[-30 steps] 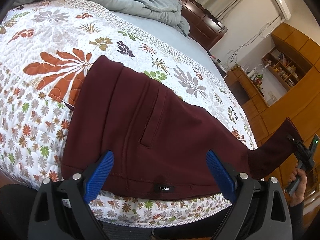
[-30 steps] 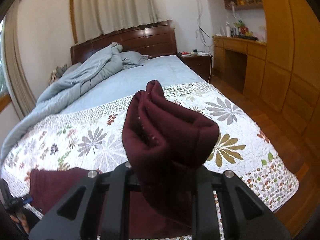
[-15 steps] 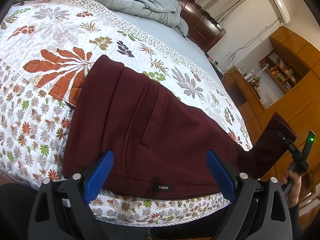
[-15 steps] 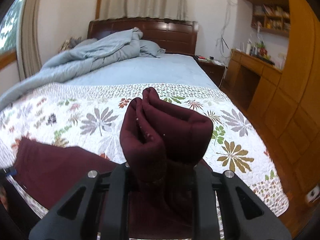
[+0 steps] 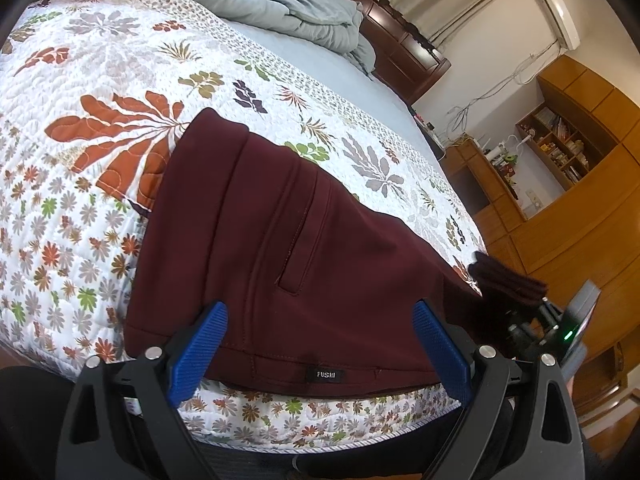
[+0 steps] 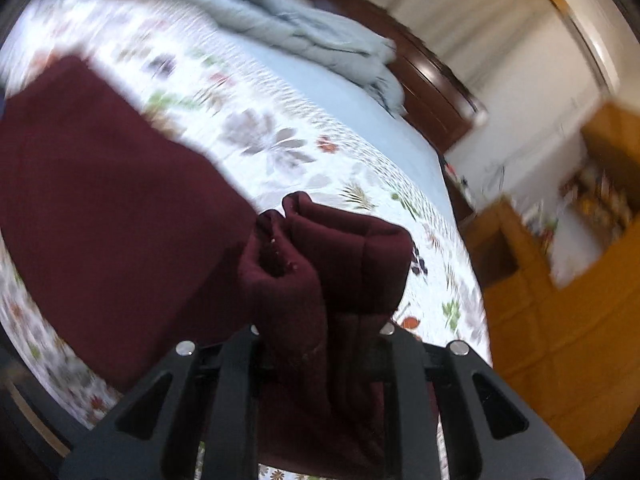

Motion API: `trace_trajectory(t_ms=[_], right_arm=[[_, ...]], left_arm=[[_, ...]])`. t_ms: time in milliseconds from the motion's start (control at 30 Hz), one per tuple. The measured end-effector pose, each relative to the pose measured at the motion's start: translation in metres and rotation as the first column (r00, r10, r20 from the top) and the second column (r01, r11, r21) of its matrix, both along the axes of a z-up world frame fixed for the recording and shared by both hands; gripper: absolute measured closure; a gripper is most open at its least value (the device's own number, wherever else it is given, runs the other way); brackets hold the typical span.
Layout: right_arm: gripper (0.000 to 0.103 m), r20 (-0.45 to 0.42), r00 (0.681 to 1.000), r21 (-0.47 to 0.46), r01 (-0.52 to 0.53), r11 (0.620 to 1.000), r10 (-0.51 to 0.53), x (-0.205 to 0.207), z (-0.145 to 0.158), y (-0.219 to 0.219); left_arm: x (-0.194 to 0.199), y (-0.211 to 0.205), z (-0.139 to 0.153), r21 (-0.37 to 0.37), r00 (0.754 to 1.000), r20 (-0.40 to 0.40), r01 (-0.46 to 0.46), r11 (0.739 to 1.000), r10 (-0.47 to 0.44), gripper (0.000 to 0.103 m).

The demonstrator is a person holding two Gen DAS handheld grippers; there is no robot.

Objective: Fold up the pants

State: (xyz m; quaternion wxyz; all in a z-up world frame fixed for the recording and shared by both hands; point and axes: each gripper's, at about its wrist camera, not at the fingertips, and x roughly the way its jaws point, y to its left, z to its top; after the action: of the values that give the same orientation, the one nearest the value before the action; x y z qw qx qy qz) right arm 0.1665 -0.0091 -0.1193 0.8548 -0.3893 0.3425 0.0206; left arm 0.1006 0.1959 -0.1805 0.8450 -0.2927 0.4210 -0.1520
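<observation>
Risk first: the right gripper (image 6: 324, 320) has its jaws pressed onto a thick, bunched wad of the leg ends of the pants (image 5: 304, 256), and a bundle that fat could creep out of the pinch mid-carry, or land crooked on the layer below. The left gripper (image 5: 320, 352) stands spread, its blue pads (image 5: 200, 352) either side of the waistband and gripping nothing, so that end is unanchored — a pull from the right could drag the whole garment across the quilt (image 5: 100, 208). The maroon pants lie flat near the bed's front edge, waistband nearest, a welt pocket and a small label showing; the cloth looks smooth and fairly heavy. The right view is blurred.
</observation>
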Motion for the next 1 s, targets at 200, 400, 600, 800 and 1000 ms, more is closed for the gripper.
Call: trace_trajectory(t_ms=[200,400,600,800,1000], right_arm=[[0.086,0.016,0.992,-0.289,-0.112,0.951,0.122,-0.016,-0.055,0.026],[0.085,0.022,0.977,-0.457,-0.178,0.872,0.211,-0.029,-0.091,0.027],[0.085,0.027,0.971,-0.495,-0.195,0.847,0.239,-0.032,-0.097,0.023],[0.078,0.012,0.959,-0.539,-0.231,0.810,0.282,-0.033,-0.106,0.021],[0.036,0.023,0.954,-0.534,-0.242,0.810,0.300,-0.047,-0.079,0.025]], left_arm=[[0.001,-0.001,-0.001,0.003,1.000,-0.002,-0.001,1.000,0.001,0.009],[0.001,-0.001,-0.001,0.006,1.000,-0.003,-0.001,1.000,0.001,0.009],[0.001,-0.001,-0.001,0.006,1.000,-0.003,-0.001,1.000,0.001,0.009],[0.001,-0.001,-0.002,0.006,1.000,-0.005,0.000,1.000,0.000,0.009],[0.001,-0.001,-0.003,0.002,1.000,-0.004,0.001,1.000,-0.001,0.009]])
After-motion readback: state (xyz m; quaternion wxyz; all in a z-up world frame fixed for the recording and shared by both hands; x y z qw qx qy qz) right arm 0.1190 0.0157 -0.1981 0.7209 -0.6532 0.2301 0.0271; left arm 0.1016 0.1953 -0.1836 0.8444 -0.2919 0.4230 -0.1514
